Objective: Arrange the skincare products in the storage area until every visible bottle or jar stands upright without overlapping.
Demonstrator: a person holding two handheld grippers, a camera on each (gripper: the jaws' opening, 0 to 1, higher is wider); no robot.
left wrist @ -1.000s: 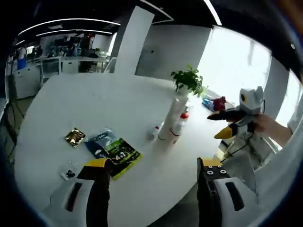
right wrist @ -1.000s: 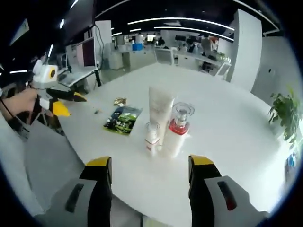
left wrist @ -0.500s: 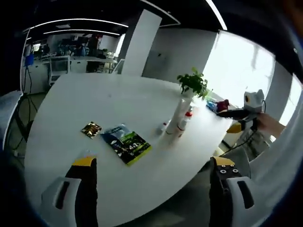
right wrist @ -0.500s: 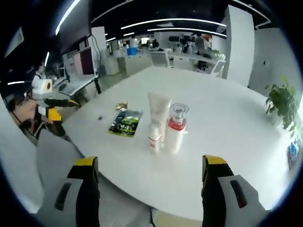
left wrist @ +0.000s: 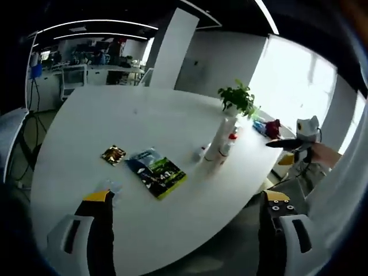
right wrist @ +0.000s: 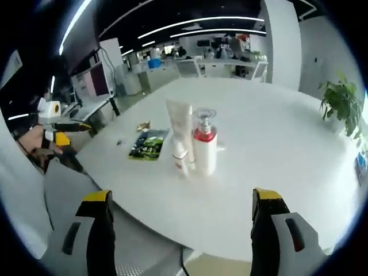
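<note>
On the round white table (right wrist: 276, 144) a tall white tube (right wrist: 178, 129), a white pump bottle with a red collar (right wrist: 204, 148) and a small white bottle (right wrist: 179, 161) stand upright close together. The same group shows far off in the left gripper view, tube (left wrist: 217, 138) and pump bottle (left wrist: 226, 149). My right gripper (right wrist: 183, 221) is open, held off the table's near edge, well short of the bottles. My left gripper (left wrist: 187, 221) is open too, back from the table edge. Each gripper appears small in the other's view, held by a hand (left wrist: 322, 154).
A green and blue sachet (left wrist: 156, 172) and a small gold packet (left wrist: 113, 154) lie flat on the table, left of the bottles. A potted plant (left wrist: 237, 99) stands at the far side. Desks and chairs fill the room behind.
Both grippers have pulled back from the table and their jaws stand wider apart. The bottles stay grouped and upright.
</note>
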